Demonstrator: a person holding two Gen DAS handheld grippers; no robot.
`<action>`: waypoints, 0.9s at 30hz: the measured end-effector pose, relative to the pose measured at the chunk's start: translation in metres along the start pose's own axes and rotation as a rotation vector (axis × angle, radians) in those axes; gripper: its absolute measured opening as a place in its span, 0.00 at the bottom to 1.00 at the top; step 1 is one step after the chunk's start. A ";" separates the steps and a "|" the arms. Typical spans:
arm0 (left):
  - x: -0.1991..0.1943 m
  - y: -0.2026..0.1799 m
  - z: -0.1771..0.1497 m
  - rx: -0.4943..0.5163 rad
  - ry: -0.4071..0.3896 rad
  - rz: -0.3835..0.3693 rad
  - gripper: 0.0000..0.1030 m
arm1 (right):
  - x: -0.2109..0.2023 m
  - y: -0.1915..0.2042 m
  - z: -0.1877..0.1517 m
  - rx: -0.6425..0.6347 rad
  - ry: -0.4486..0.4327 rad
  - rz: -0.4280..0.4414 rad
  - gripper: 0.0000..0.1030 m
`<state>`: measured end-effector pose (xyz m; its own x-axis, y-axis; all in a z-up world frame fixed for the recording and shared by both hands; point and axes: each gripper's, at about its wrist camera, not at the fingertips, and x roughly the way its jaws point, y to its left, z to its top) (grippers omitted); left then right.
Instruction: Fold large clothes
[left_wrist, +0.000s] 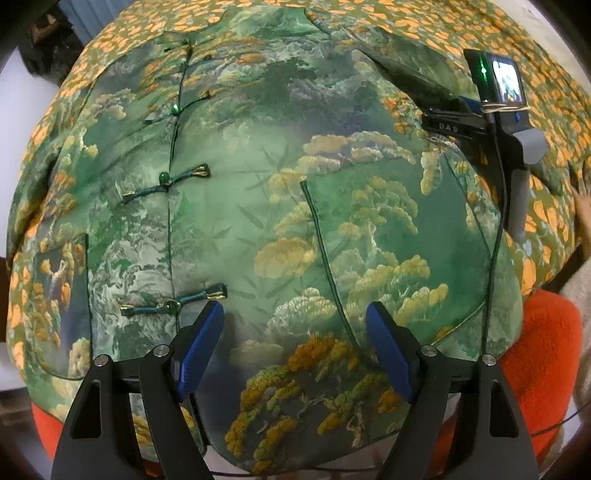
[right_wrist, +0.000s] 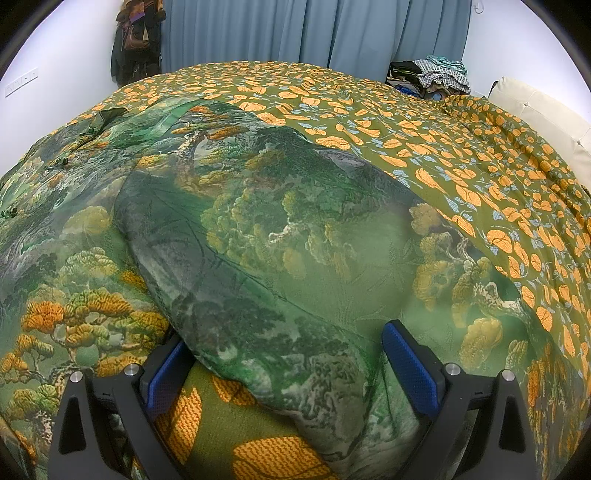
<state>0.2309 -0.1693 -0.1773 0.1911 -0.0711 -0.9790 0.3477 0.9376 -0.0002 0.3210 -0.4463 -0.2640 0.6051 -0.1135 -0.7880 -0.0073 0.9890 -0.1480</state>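
A large green jacket (left_wrist: 236, 206) printed with trees and clouds lies spread on the bed, front up, knot buttons (left_wrist: 168, 181) closed down its middle. My left gripper (left_wrist: 295, 325) is open and empty just above the jacket's lower hem. The right gripper's body (left_wrist: 506, 122) shows at the jacket's right side in the left wrist view. In the right wrist view my right gripper (right_wrist: 284, 354) is open, its blue pads either side of a raised fold of the jacket's sleeve (right_wrist: 266, 266), not closed on it.
The bed cover (right_wrist: 461, 155) is olive with orange leaves. An orange fleece (left_wrist: 539, 354) lies at the near bed edge. Blue curtains (right_wrist: 314, 33), hanging bags (right_wrist: 136, 40), a clothes pile (right_wrist: 432, 77) and a cream cushion (right_wrist: 546, 118) stand beyond the bed.
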 end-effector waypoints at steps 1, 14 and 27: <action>0.000 0.001 -0.001 -0.005 -0.002 0.001 0.78 | 0.000 0.000 0.000 0.000 0.000 0.000 0.97; 0.013 0.020 0.003 -0.083 0.019 -0.006 0.78 | 0.000 0.000 0.000 0.000 0.000 0.000 0.97; -0.039 0.062 -0.037 -0.132 -0.142 -0.120 0.79 | 0.000 -0.001 0.000 0.001 0.000 0.000 0.97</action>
<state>0.2108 -0.0959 -0.1464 0.2859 -0.2237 -0.9318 0.2546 0.9552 -0.1512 0.3208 -0.4469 -0.2640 0.6053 -0.1134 -0.7879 -0.0069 0.9890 -0.1476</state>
